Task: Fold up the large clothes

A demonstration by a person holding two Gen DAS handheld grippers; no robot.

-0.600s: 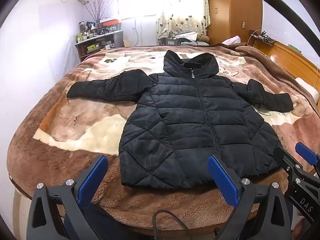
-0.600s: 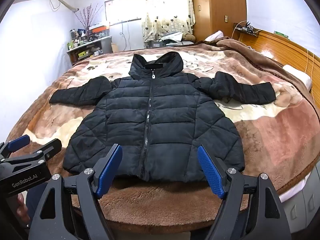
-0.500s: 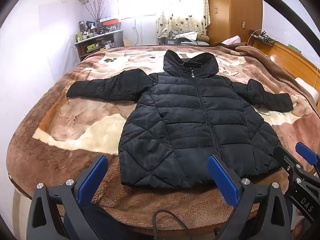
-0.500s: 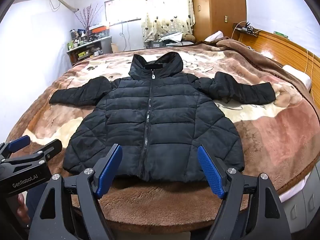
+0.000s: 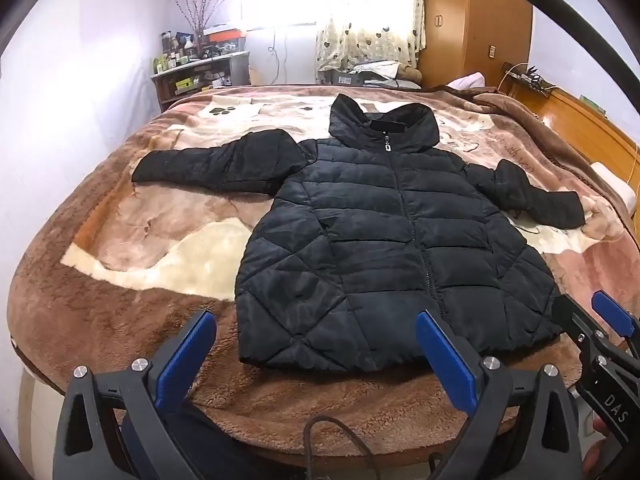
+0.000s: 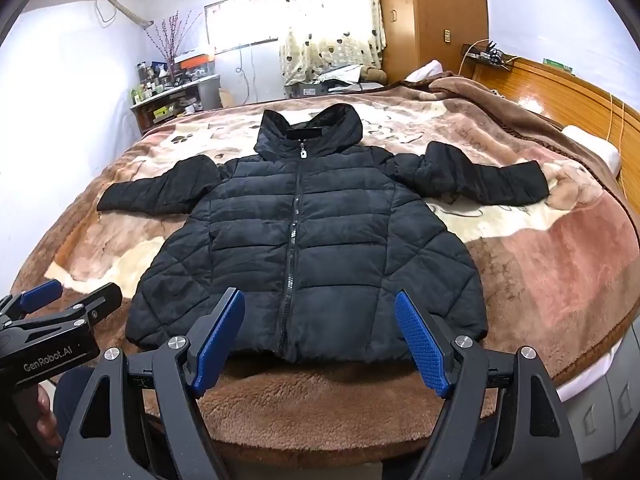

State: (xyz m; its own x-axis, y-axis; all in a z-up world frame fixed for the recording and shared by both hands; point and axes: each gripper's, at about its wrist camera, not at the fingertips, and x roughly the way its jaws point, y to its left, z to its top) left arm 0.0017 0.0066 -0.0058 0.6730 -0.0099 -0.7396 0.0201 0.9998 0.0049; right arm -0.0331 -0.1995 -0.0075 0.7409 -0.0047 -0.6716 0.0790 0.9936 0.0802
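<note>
Black puffer jacket (image 5: 392,248) lay flat, zipped, sleeves spread, on the bed's brown blanket (image 5: 132,240). Left tool (image 5: 316,344) and right tool (image 6: 320,332) both spread wide, empty, hovering off the hem.

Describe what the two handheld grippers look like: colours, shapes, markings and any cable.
Left gripper: black angular frame, flat blue textured finger pads, silver bolt heads, white "GenRobot.AI" lettering on its side. Right gripper: same black frame, blue pads, silver bolts, "DAS" lettering. A black cable loops below the left gripper.
</note>
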